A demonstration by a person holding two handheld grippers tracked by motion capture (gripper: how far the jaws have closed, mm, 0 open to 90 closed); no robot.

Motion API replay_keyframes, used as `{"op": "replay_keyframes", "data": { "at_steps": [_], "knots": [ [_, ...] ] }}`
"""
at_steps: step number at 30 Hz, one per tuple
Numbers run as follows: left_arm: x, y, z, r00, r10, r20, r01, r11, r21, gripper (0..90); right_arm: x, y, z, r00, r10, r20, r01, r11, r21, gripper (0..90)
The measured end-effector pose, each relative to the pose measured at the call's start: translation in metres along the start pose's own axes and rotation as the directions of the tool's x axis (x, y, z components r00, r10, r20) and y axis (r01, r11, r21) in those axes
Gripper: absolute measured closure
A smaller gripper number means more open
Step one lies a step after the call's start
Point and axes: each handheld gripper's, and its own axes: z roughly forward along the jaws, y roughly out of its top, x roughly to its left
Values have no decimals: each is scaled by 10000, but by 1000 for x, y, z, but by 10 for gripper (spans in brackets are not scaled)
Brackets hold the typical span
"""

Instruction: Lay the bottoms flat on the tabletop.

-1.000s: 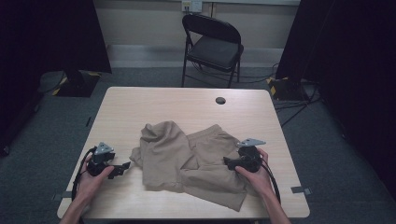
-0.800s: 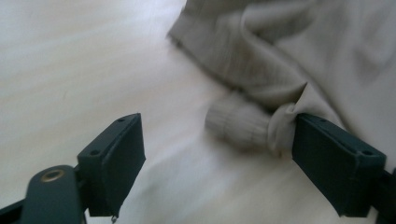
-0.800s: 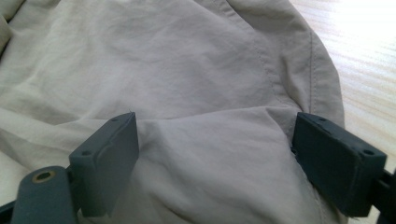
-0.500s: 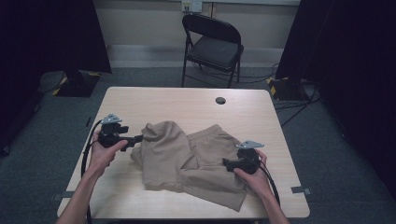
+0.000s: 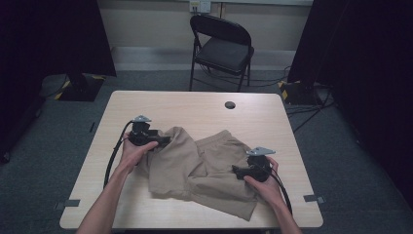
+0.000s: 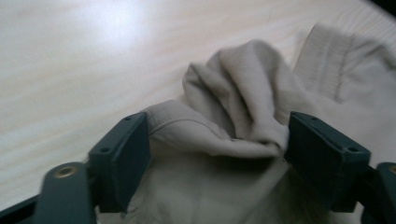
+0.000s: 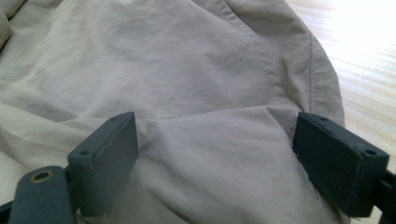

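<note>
High view: shorts [image 5: 199,168] lie crumpled mid-worktop; my left tongs [image 5: 163,141] gape around their far-left bunch, right tongs [image 5: 235,171] open over near-right cloth.

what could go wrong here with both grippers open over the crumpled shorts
The left gripper straddles a bunched fold of the tan shorts; closing now may pinch several layers, not one edge. The right gripper sits over flat fabric, so it might slip off or catch too little. Uneven pulls could drag the shorts toward the table edge.
</note>
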Motion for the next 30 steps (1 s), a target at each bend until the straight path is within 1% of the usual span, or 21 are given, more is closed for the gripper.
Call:
{"op": "replay_keyframes", "data": {
  "at_steps": [1,3,5,6,7,8,10,11,13,14,15,16,19,20,23,24,25,27,28,29,30],
  "knots": [
    [-1,-2,4,10000,-93,-29,93,9999,107,202,0,0,0,10000,0,0,0,10000,-1,139],
    [-1,-6,10,10000,-90,-3,90,9995,315,206,0,0,0,10000,-2,-1,2,10000,-1,139],
    [-2,-9,12,9998,78,-171,-68,9985,549,239,0,0,0,10000,0,-7,0,10000,-5,139],
    [-3,-10,13,9998,109,-186,-100,9986,526,268,0,0,0,10000,-2,-5,2,10000,-1,139],
    [-4,-10,12,9998,171,90,-175,9986,492,330,0,0,0,10000,-2,-11,2,10000,-7,139],
    [-5,-10,12,9993,307,199,-317,9982,514,428,0,0,0,10000,-4,-5,4,10000,0,139],
    [-6,-10,11,9985,479,261,-493,9973,545,579,0,0,0,10000,-5,-13,5,10000,-8,139],
    [-6,-10,10,9987,390,315,-403,9983,419,650,0,0,0,10000,-4,-13,4,10000,-8,139],
    [-6,-11,6,9989,292,361,-303,9991,291,730,0,0,0,10000,-4,-11,4,10000,-9,139],
    [-7,-11,3,9985,249,498,-257,9995,160,748,0,0,0,10000,-1,-12,1,10000,-8,139],
    [-9,-12,-1,9977,329,598,-336,9994,108,764,0,0,0,10000,0,-10,0,10000,-9,139],
    [-11,-11,-5,9975,406,586,-406,9992,-11,771,0,0,0,10000,-3,-10,3,10000,-9,139],
    [-17,-8,-25,9938,463,1008,-397,9970,-672,782,0,0,0,10000,-5,-11,5,10000,-11,139],
    [-20,-8,-32,9914,575,1179,-474,9951,-870,782,0,0,0,10000,-5,-11,5,10000,-11,139],
    [-32,-8,-55,9850,1083,1346,-908,9874,-1299,782,0,0,0,10000,1,-10,-1,10000,-9,139],
    [-36,-9,-63,9817,1098,1556,-867,9851,-1486,782,0,0,0,10000,-1,-8,1,10000,-8,139],
    [-40,-11,-70,9778,1236,1692,-953,9815,-1661,783,0,0,0,10000,2,-8,-2,10000,-9,139],
    [-49,-16,-82,9716,1588,1754,-1274,9759,-1774,783,0,0,0,10000,-1,-8,1,10000,-8,139],
    [-53,-21,-86,9687,1668,1839,-1338,9747,-1790,784,0,0,0,10000,-2,-8,2,10000,-10,139],
    [-57,-27,-89,9653,1796,1896,-1477,9742,-1708,785,0,0,0,10000,-1,-8,1,10000,-11,139],
    [-59,-34,-90,9630,1811,1998,-1506,9758,-1585,784,0,0,0,10000,-1,-9,1,10000,-11,139]
  ]
}}
